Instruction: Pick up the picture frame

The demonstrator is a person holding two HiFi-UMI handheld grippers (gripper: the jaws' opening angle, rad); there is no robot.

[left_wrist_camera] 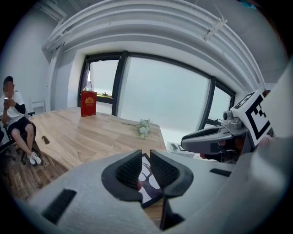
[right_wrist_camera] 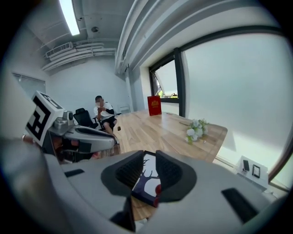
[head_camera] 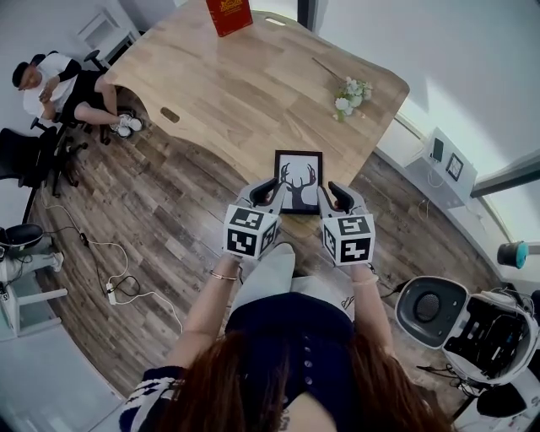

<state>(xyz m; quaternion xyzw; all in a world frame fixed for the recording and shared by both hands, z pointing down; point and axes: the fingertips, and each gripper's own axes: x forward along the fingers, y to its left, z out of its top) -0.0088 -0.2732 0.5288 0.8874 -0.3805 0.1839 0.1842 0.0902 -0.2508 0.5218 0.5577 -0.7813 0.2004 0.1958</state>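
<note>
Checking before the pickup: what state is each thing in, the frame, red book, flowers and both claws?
Black rectangular picture frame with antler print: lying flat on the wooden table, not gripped.
Red book: standing upright at the far end.
White flower bunch: lying on its side.
Left claw: shut, empty.
Right claw: open, empty, beside the frame.

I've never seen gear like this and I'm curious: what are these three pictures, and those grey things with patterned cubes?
No robot: a person holds a two-jaw gripper in each hand, the left gripper and the right gripper; the cubes are part of them. One picture is from a camera on the person's head, looking down; the others from cameras on each gripper. On the wooden table are a picture frame, white flowers and a red box. Left jaws almost shut, right jaws apart; nothing is held.
</note>
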